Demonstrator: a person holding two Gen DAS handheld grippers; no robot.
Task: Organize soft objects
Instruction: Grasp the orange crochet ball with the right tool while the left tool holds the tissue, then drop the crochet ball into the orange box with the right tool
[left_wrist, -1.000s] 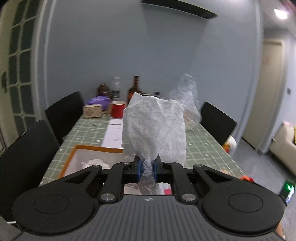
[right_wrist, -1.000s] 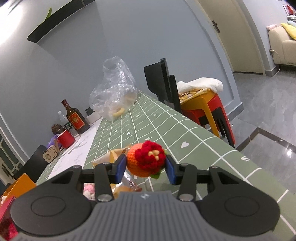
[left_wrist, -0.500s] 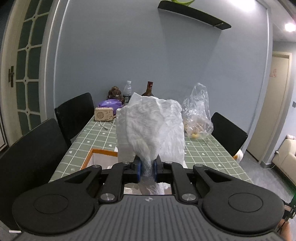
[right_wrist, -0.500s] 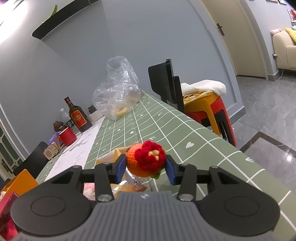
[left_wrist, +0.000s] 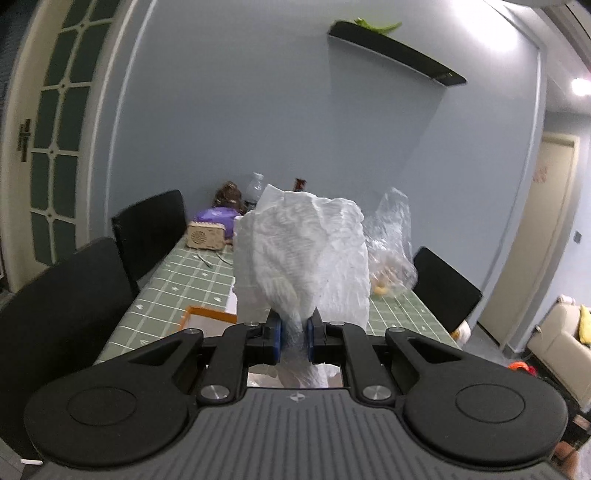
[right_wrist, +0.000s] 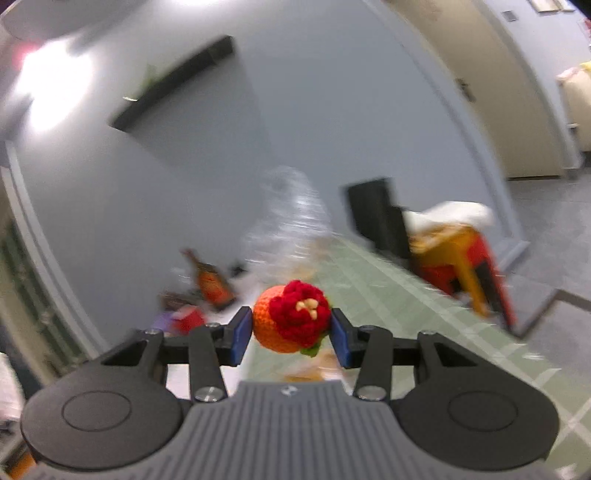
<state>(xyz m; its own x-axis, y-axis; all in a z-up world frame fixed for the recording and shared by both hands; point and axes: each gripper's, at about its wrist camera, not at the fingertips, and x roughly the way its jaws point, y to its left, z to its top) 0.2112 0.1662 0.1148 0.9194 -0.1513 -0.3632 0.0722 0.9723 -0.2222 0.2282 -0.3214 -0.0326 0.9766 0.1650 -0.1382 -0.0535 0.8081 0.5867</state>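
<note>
My left jaws (left_wrist: 294, 341) pinch the crumpled white tissue (left_wrist: 301, 258), which stands up above the near tabletop (left_wrist: 173, 284). My right jaws (right_wrist: 291, 330) clamp the crocheted orange ball (right_wrist: 290, 319) sideways. The orange-rimmed box (left_wrist: 207, 319) lies just below and left of the tissue, nearer my left hand.

Left gripper (left_wrist: 294, 340) pinches a crumpled white tissue (left_wrist: 303, 258) above the green-checked table (left_wrist: 177, 284).

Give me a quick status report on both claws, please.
Left claw shut on white tissue. Right claw shut on crocheted orange ball. Both held above green table; nothing obstructing.
</note>
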